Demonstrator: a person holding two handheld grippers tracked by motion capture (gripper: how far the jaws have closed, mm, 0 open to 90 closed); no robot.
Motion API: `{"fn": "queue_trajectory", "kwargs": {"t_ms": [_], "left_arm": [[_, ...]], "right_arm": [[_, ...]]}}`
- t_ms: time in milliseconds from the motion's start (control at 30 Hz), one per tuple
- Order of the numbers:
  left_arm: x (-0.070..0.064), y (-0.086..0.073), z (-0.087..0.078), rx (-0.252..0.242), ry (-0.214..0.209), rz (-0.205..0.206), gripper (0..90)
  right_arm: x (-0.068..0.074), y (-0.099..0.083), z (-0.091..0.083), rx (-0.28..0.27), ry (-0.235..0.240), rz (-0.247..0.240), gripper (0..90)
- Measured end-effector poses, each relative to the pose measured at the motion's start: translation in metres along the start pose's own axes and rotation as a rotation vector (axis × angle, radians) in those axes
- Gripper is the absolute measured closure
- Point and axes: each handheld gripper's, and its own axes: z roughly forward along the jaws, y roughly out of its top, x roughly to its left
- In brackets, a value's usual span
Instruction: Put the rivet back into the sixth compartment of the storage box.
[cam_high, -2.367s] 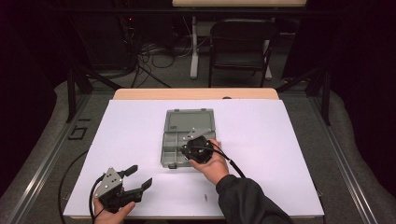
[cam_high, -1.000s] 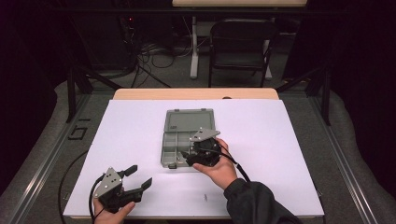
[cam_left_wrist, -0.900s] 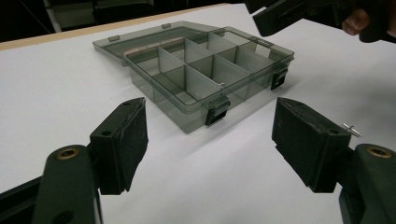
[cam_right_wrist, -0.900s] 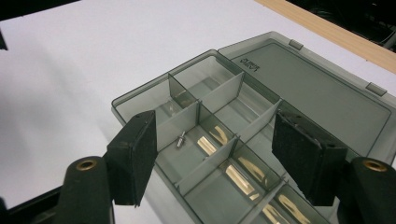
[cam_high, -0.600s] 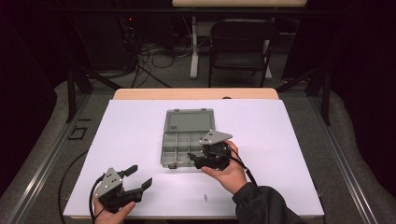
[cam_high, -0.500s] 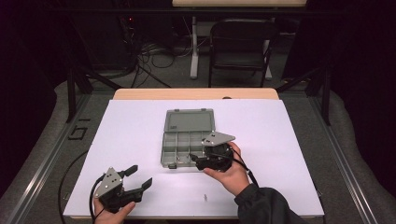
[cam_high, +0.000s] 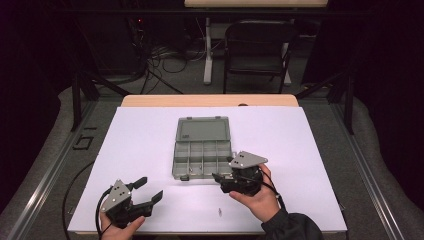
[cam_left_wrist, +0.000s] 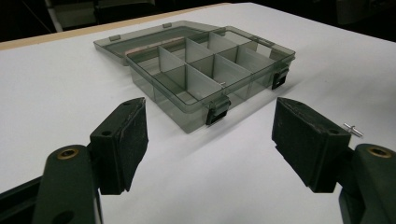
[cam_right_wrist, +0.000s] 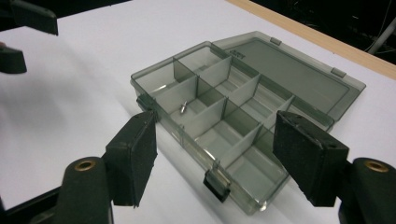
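High view: smoky grey translucent plastic compartment box (cam_high: 202, 160) at table centre, lid (cam_high: 203, 130) hinged flat open on the far side, long axis running away from the person. Right gripper (cam_high: 218, 177) just off the box's near right corner, jaws apart and empty, pointing left along the front edge. Left gripper (cam_high: 149, 190) well apart at the near left, jaws apart, empty, aimed toward the box. Small silver metal pin (cam_high: 219, 212) loose on the white table cover (cam_high: 140, 140), near side, between the two hands, nearer the right hand (cam_high: 257, 197). Likely next pick, judging by position: pin lies behind and below the right gripper's tips, so a turn back toward the person needed.

Left gripper view: both black jaws spread wide, nothing between. Box ahead, front wall with two dark latches (cam_left_wrist: 217, 111) facing the camera. Pin (cam_left_wrist: 353, 129) on the cover at right, beyond the right-hand jaw, long axis roughly crosswise. One small bright piece in a front-row cell; other cells look bare.

Right gripper view: jaws wide, empty, straddling the box's near corner from above without touching. One small silver pin (cam_right_wrist: 183, 108) lying in a cell of the row next the latch wall, near its left end; remaining cells look empty. Lid flat beyond. Left gripper (cam_right_wrist: 18, 35) at upper left, far off.
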Motion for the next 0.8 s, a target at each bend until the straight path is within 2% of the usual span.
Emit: {"fn": "queue_trajectory", "kwargs": {"t_ms": [300, 533, 800], "left_arm": [[0.000, 0.000, -0.001, 0.006, -0.001, 0.001, 27.1], [0.000, 0.000, 0.000, 0.007, -0.001, 0.000, 27.2], [0.000, 0.000, -0.001, 0.004, -0.001, 0.002, 27.2]], "right_arm": [[0.003, -0.021, -0.016, -0.003, -0.007, 0.032, 30.7], [0.011, -0.037, -0.024, 0.002, -0.016, 0.018, 31.0], [0.016, -0.050, -0.024, 0.006, -0.015, 0.018, 32.2]]}}
